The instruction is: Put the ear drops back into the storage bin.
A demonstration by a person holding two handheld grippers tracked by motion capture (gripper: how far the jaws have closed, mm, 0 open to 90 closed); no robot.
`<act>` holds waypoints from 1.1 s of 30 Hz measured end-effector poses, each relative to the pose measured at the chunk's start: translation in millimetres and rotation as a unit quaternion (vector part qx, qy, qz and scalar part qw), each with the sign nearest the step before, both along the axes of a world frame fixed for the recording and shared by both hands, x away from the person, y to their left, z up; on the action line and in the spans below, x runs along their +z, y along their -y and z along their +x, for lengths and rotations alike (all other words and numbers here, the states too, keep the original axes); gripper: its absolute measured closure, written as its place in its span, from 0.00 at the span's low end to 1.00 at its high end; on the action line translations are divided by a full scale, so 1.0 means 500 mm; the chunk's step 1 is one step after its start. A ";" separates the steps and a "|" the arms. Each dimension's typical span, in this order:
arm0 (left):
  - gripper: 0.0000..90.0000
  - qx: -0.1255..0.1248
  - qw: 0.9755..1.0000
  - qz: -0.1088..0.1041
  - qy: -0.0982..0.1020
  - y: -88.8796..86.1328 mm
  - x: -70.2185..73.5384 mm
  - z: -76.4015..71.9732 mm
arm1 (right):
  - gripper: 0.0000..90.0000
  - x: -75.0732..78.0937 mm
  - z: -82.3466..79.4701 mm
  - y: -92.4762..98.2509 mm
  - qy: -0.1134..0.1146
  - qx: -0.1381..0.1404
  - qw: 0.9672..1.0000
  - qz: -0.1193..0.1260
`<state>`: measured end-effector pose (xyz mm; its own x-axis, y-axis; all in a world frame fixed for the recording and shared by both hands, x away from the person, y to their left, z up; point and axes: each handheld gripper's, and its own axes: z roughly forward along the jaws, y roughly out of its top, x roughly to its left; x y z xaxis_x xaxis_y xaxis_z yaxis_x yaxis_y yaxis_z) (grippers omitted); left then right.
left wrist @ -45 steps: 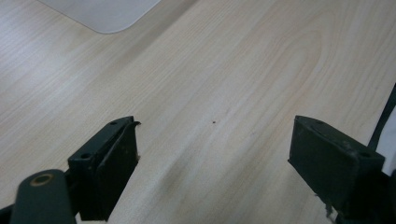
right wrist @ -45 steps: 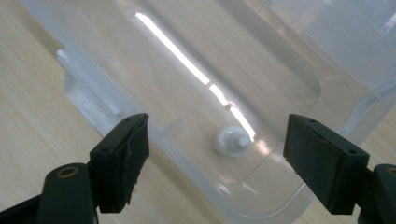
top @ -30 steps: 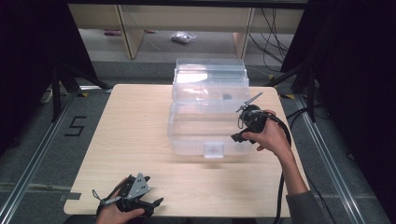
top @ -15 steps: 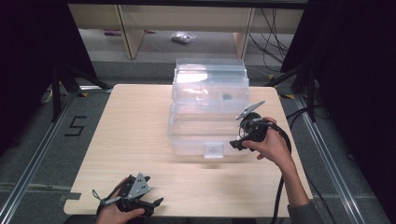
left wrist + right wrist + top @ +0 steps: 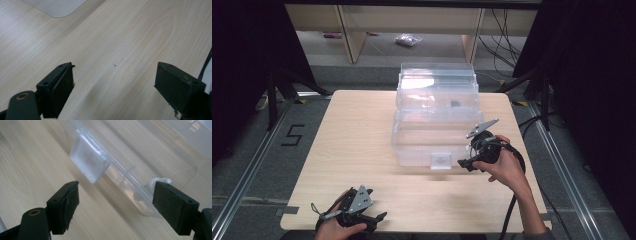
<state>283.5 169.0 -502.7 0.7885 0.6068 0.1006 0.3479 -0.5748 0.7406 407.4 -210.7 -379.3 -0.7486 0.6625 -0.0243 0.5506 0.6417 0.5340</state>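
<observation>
The box on the table is clear, colourless plastic, and its latch is frosted white. The table is pale wood with fine straight grain. Both the left gripper and the right gripper are black, each topped with a grey plate.

Two black grippers are seen, each with a grey three-cornered plate on top. On the left gripper the jaws are blocky black pads with small screw holes in their upper faces; a brass-coloured rivet sits below the left jaw. The right gripper is built alike. A black cable trails behind it. The forearms appear bare.
</observation>
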 end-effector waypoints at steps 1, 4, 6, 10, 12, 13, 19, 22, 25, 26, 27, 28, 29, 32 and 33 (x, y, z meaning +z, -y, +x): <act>0.17 -0.001 1.000 0.001 0.002 -0.001 0.001 -0.001 | 0.24 -0.001 -0.004 -0.002 0.001 -0.009 1.000 0.000; 0.17 -0.003 1.000 0.001 0.004 -0.001 0.002 0.000 | 0.24 0.001 -0.012 -0.001 -0.005 -0.009 1.000 0.002; 0.17 -0.007 1.000 0.003 0.007 -0.001 0.003 0.000 | 0.24 0.000 -0.018 0.000 0.001 -0.010 1.000 0.000; 0.17 -0.008 1.000 0.008 0.008 -0.001 0.003 0.001 | 0.24 -0.007 -0.027 0.005 0.004 -0.003 1.000 0.003; 0.17 -0.009 1.000 0.012 0.006 -0.002 0.005 0.000 | 0.24 -0.013 -0.032 0.009 0.005 0.007 1.000 0.003; 0.17 -0.009 1.000 0.015 0.006 -0.002 0.005 0.001 | 0.24 -0.015 -0.036 0.008 0.002 -0.003 1.000 0.004; 0.17 -0.007 1.000 0.010 0.007 -0.001 0.005 0.000 | 0.24 -0.024 -0.050 0.010 -0.005 -0.008 1.000 0.005; 0.17 -0.007 1.000 0.011 0.007 -0.002 0.005 0.000 | 0.24 -0.028 -0.052 0.010 0.002 0.004 1.000 0.006; 0.17 -0.008 1.000 0.009 0.004 -0.002 0.006 -0.001 | 0.24 -0.031 -0.057 0.006 0.003 -0.001 1.000 0.000; 0.17 -0.009 1.000 0.010 0.004 -0.002 0.006 -0.001 | 0.24 -0.032 -0.060 0.005 0.002 -0.001 1.000 0.000; 0.17 -0.009 1.000 0.009 0.004 -0.002 0.006 -0.001 | 0.23 -0.033 -0.061 0.005 0.003 0.008 1.000 0.001; 0.17 -0.008 1.000 0.009 0.004 -0.002 0.006 -0.001 | 0.23 -0.034 -0.062 0.004 0.004 0.006 1.000 0.001; 0.17 -0.008 1.000 0.009 0.004 -0.002 0.006 -0.001 | 0.23 -0.036 -0.063 0.003 0.009 0.008 1.000 0.001; 0.17 -0.009 1.000 0.009 0.004 -0.002 0.006 -0.001 | 0.22 -0.040 -0.065 0.001 0.014 0.013 1.000 0.001; 0.17 -0.009 1.000 0.010 0.004 -0.002 0.006 -0.001 | 0.23 -0.040 -0.072 -0.003 0.006 0.002 1.000 0.003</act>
